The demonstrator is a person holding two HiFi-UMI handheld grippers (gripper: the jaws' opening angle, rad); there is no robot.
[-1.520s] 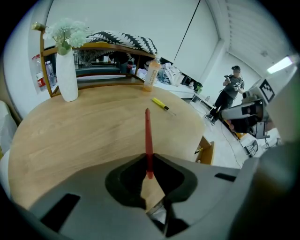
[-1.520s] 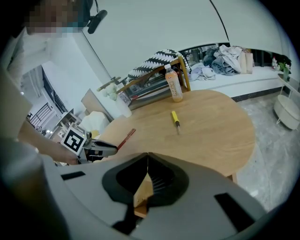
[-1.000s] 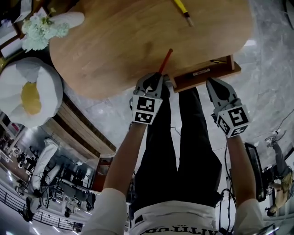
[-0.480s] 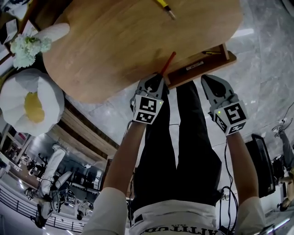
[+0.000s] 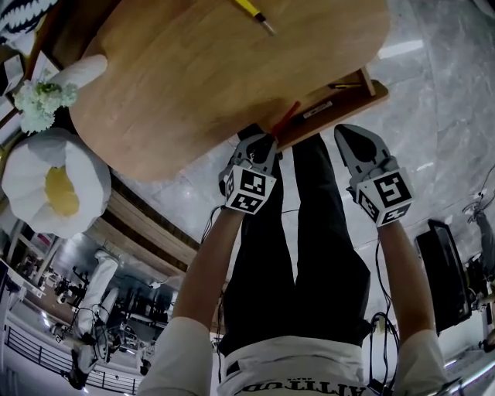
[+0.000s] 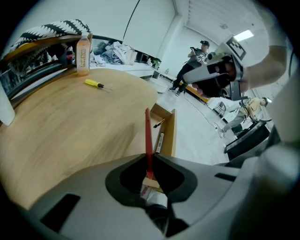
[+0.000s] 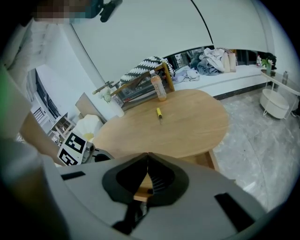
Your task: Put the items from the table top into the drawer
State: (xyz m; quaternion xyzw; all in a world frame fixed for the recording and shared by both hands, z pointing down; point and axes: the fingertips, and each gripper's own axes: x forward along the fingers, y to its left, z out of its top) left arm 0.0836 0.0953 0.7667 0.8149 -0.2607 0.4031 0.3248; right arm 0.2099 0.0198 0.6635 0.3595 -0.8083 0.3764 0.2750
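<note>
My left gripper [image 5: 265, 141] is shut on a red-handled brush [image 5: 285, 117], whose handle points out over the edge of the oval wooden table [image 5: 193, 77]. In the left gripper view the brush [image 6: 148, 133] rises from between the jaws, aimed toward the open wooden drawer [image 6: 169, 129]. A black marker [image 6: 159, 140] and a small pen [image 6: 159, 123] lie in the drawer. A yellow screwdriver [image 5: 252, 11] lies far off on the table top. My right gripper [image 5: 345, 134] hangs shut and empty just in front of the drawer [image 5: 334, 99].
An orange bottle [image 6: 83, 55] stands at the table's far edge, near shelving. A white round seat with a yellow centre [image 5: 54, 182] and white flowers [image 5: 42, 100] sit to the left. The person's legs are below both grippers, over marble floor [image 5: 441, 93].
The left gripper has drawn back toward the table's near edge with the red brush, whose tip now sits by the drawer. The right gripper has stayed shut beside it.
</note>
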